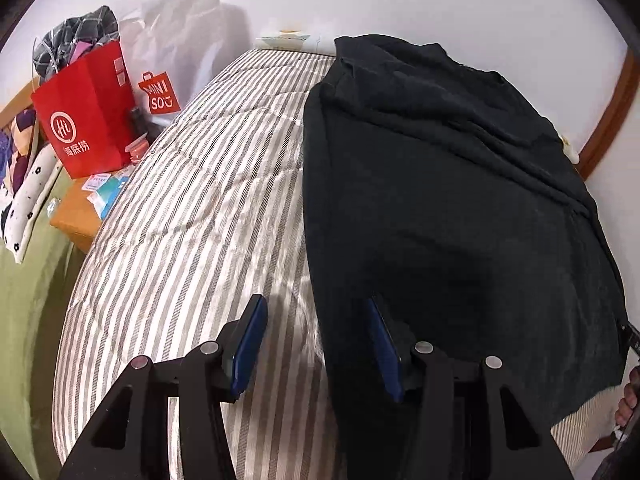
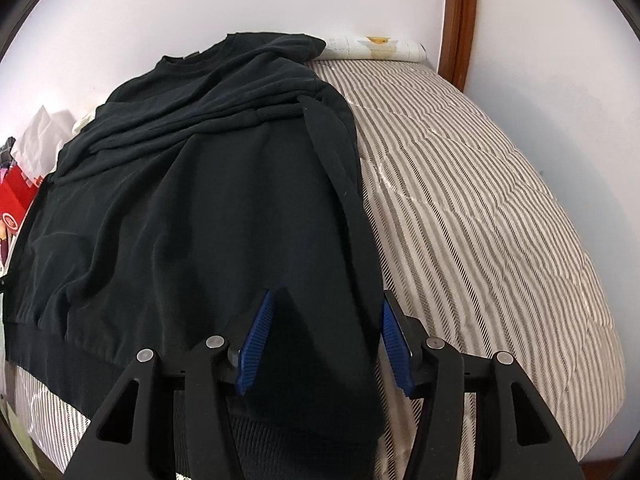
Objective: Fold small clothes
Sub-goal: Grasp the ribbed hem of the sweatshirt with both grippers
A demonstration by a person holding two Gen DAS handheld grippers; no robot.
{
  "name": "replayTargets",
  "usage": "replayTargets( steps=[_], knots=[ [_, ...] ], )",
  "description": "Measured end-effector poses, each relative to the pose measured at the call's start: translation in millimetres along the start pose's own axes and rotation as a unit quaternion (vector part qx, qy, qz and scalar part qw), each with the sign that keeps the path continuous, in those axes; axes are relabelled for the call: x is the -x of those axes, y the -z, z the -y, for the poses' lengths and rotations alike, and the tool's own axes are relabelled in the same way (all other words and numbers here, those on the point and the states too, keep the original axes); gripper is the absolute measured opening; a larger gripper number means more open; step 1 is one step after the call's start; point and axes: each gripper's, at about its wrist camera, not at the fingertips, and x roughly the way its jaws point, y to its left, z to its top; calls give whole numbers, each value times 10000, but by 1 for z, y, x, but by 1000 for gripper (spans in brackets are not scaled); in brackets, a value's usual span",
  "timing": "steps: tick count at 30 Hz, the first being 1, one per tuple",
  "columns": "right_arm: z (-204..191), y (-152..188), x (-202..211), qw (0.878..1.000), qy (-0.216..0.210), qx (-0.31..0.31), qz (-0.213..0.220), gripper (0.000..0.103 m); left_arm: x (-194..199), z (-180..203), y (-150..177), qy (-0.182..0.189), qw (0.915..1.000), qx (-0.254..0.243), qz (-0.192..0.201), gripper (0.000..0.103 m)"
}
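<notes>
Fingers (image 1: pixel 256 344) on both grippers parted, grasping nothing — we'd pinch the soft, limp black sweatshirt (image 2: pixel 192 208) by its thick ribbed hem (image 2: pixel 280 432) corners on the bed (image 2: pixel 500 220).

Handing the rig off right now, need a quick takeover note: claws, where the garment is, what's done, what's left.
Left claw: open, nothing held, straddling the sweatshirt's left side edge over the bedding.
Right claw: open, nothing held, over the right side edge near the hem.
Black sweatshirt: lies on the striped quilt, collar toward the wall, hem toward you. Both sleeves look already folded in across the upper body, a bit rumpled.
Done: sleeves in, judging by the lie.
Left: grip the hem corners, fold the body up toward the collar, flatten.
Red bag and clutter sit beside the bed on the left.
</notes>
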Motion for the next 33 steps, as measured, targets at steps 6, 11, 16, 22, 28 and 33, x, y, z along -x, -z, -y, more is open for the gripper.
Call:
replayTargets(
  steps=[6,11,16,22,28,33],
  knots=[
    [0,-2,-4,9999,0,-136,44,53,6,11,15,14,9998,-218,23,48],
    [-3,-7,-9,9997,104,-195,110,51,9,18,23,-105,9996,-239,135,47],
    [-13,-6,-5,9997,-64,142,209,9,11,23,23,112,9997,-151,130,8],
    [-3,-3,16,9987,-297,97,396,8,28,27,25,131,9992,-201,322,6],
    [-2,9,52,9971,-399,200,623,8,58,20,30,384,9975,-203,554,6],
    [0,21,73,9962,-425,224,726,8,71,15,35,546,9962,-202,647,6]
  ],
)
